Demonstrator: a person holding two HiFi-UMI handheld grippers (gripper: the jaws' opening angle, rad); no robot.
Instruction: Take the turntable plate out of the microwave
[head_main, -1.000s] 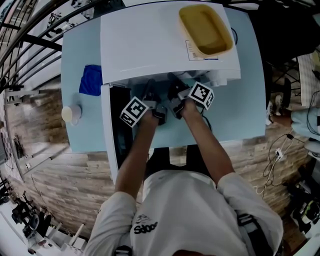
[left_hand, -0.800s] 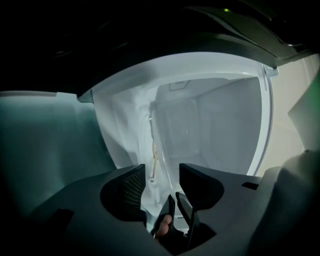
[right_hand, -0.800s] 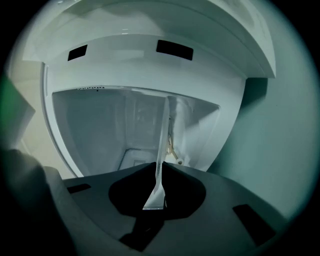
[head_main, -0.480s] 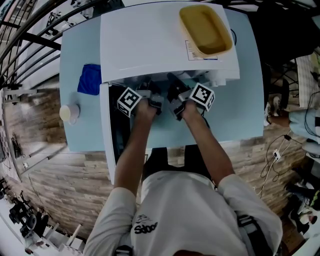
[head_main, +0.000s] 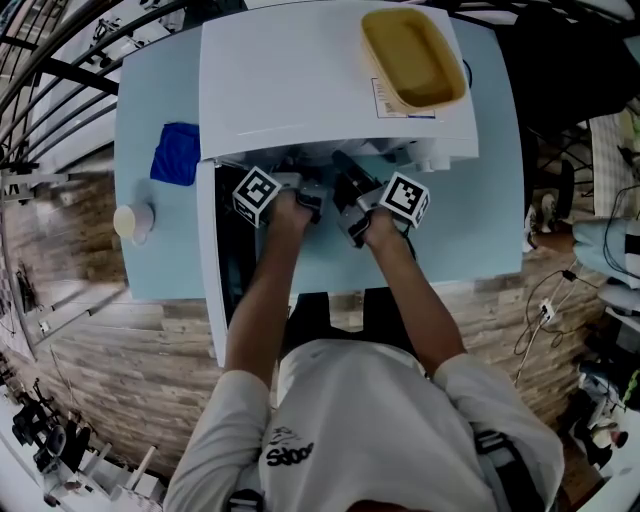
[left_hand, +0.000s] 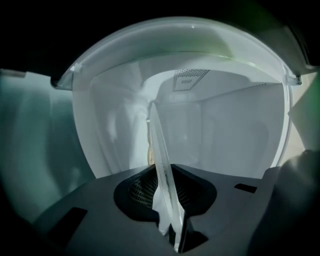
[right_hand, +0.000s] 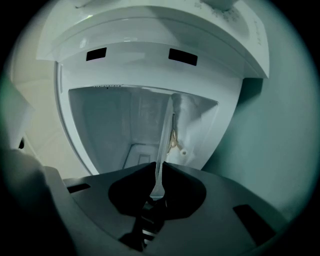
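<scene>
The glass turntable plate (left_hand: 159, 150) shows edge-on inside the white microwave (head_main: 300, 80), and its rim runs down between the jaws in both gripper views. My left gripper (left_hand: 172, 220) reaches into the left of the cavity. Its jaws are closing with the plate's rim between them, and a dark gap still shows beside the glass. My right gripper (right_hand: 157, 192) is shut on the plate (right_hand: 165, 140) at the opposite rim. In the head view the left gripper (head_main: 308, 188) and the right gripper (head_main: 347, 180) sit side by side at the cavity mouth, which hides the plate.
The microwave door (head_main: 208, 260) hangs open to the left, beside my left arm. A yellow tub (head_main: 412, 58) rests on top of the microwave. A blue cloth (head_main: 175, 152) and a small cup (head_main: 130, 218) lie on the light blue table (head_main: 470, 220) at the left.
My left gripper has moved up and a little left toward the cavity and rolled, so its marker cube faces differently. The right gripper has stayed where it was.
</scene>
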